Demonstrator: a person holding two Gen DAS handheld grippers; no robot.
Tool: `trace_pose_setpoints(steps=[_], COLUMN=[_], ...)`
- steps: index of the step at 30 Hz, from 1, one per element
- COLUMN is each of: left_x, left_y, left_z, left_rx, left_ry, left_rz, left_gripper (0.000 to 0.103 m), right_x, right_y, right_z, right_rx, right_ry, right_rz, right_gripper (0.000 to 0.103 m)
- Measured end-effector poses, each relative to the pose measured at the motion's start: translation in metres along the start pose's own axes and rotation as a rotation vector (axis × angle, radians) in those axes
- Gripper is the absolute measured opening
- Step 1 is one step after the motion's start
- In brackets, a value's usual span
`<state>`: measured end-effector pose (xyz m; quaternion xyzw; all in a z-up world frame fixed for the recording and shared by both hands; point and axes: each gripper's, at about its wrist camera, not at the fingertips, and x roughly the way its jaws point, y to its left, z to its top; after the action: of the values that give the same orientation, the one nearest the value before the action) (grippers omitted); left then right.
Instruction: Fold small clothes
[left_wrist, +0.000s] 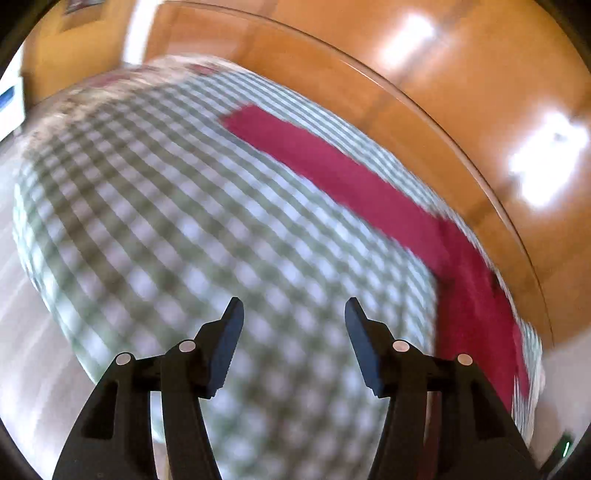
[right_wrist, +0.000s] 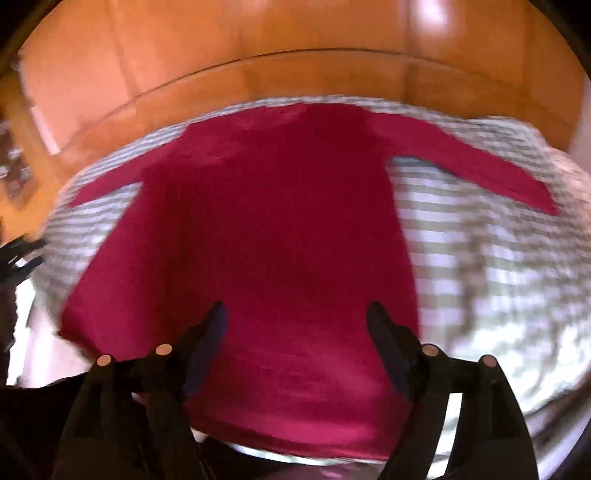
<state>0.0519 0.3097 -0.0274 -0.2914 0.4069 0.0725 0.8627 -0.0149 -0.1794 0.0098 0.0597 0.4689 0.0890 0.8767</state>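
Two views, both blurred. From the left wrist, the left gripper (left_wrist: 294, 314) hangs released, jaws wide and empty, over the checked cloth (left_wrist: 155, 221); one sleeve of the red top (left_wrist: 351, 177) runs off to its right, along the wooden board (left_wrist: 424, 92). From the right wrist, the right gripper (right_wrist: 295, 317) is likewise spread and empty, directly above the top's body (right_wrist: 266, 229), collar far, hem near. The right hand is probably nearer.
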Motion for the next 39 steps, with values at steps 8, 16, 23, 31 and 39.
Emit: trace_pose_setpoints(steps=[8, 16, 23, 31, 39], left_x=[0.050, 0.113, 0.107, 0.095, 0.059], left_y=[0.040, 0.055, 0.042, 0.042, -0.081], left_z=[0.097, 0.138, 0.138, 0.121, 0.054], left_rx=[-0.091, -0.117, -0.021, 0.001, 0.138], left_ry=[-0.071, -0.052, -0.117, -0.109, -0.114], left_rz=[0.121, 0.154, 0.168, 0.327, 0.005], left_gripper=[0.055, 0.040, 0.005, 0.035, 0.068], right_x=[0.062, 0.079, 0.086, 0.082, 0.062], right_y=[0.069, 0.071, 0.071, 0.069, 0.050], right_z=[0.009, -0.003, -0.002, -0.006, 0.000], right_rx=[-0.061, -0.045, -0.043, -0.062, 0.003], right_ry=[0.096, 0.139, 0.167, 0.134, 0.092], right_rz=[0.084, 0.099, 0.075, 0.057, 0.112], right_gripper=[0.078, 0.101, 0.101, 0.101, 0.093])
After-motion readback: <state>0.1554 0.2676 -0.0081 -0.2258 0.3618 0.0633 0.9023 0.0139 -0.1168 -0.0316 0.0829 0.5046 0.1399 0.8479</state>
